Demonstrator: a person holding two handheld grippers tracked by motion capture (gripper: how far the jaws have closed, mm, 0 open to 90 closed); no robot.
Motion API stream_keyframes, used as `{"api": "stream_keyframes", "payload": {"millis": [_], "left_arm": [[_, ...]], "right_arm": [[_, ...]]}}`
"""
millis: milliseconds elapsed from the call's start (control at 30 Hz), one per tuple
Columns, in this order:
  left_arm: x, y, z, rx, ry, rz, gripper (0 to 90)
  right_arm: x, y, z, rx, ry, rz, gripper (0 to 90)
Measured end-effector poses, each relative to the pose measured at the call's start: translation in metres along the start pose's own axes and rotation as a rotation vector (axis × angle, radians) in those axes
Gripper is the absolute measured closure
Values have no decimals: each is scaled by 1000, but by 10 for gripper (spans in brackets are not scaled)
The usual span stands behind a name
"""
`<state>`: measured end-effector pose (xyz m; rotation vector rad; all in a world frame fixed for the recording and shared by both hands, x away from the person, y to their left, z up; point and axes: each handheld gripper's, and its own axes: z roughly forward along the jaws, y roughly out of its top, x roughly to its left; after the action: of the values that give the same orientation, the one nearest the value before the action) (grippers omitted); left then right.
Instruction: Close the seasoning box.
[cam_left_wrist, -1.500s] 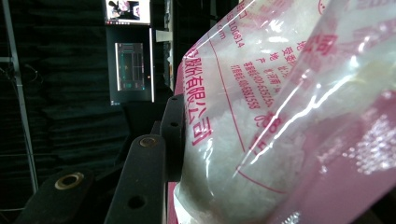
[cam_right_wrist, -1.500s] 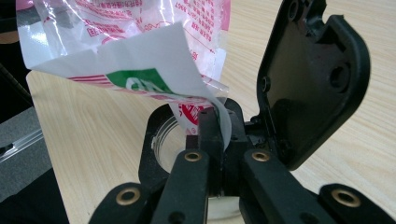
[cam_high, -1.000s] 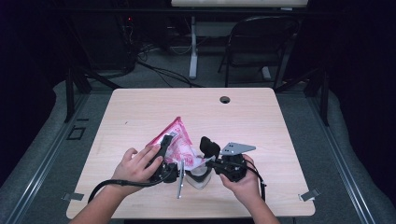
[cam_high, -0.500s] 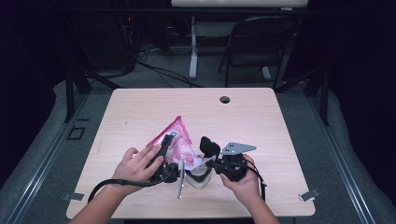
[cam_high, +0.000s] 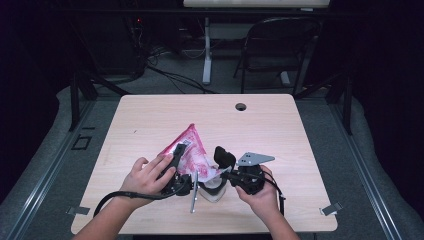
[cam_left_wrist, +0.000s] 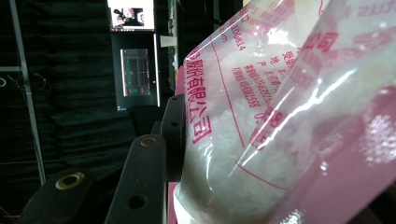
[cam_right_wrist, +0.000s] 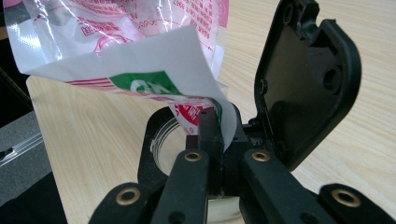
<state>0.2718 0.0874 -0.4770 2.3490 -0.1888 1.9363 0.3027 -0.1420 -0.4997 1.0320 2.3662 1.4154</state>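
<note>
A pink and clear plastic bag (cam_high: 187, 149) of white grains stands tilted on the table, its point toward the far side. My left gripper (cam_high: 181, 160) is shut on the bag's body; in the left gripper view one black finger (cam_left_wrist: 173, 128) presses against the bag (cam_left_wrist: 280, 116). My right gripper (cam_right_wrist: 219, 126) is shut on the bag's torn white corner (cam_right_wrist: 187, 65), right above a clear jar (cam_right_wrist: 163, 140). The jar's black hinged lid (cam_right_wrist: 306, 79) stands open. In the high view the right gripper (cam_high: 226, 175) sits beside the jar (cam_high: 212, 189).
A thin metal utensil (cam_high: 193, 197) lies on the wooden table (cam_high: 280, 130) near the front edge, between the two hands. A round cable hole (cam_high: 241, 106) is at the table's far side. A chair (cam_high: 277, 45) stands beyond the table.
</note>
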Motion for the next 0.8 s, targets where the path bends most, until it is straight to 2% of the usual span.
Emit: {"api": "stream_keyframes", "payload": {"millis": [333, 367, 400, 800], "left_arm": [[1, 1, -1, -8, 13, 5, 668], [1, 1, 0, -19, 24, 4, 669], [1, 1, -1, -7, 9, 2, 668], [3, 2, -2, -14, 21, 6, 669]], "right_arm": [[0, 0, 0, -5, -1, 1, 900], [0, 0, 0, -6, 0, 0, 900], [0, 0, 0, -5, 0, 0, 900], [0, 0, 0, -6, -2, 0, 900]]}}
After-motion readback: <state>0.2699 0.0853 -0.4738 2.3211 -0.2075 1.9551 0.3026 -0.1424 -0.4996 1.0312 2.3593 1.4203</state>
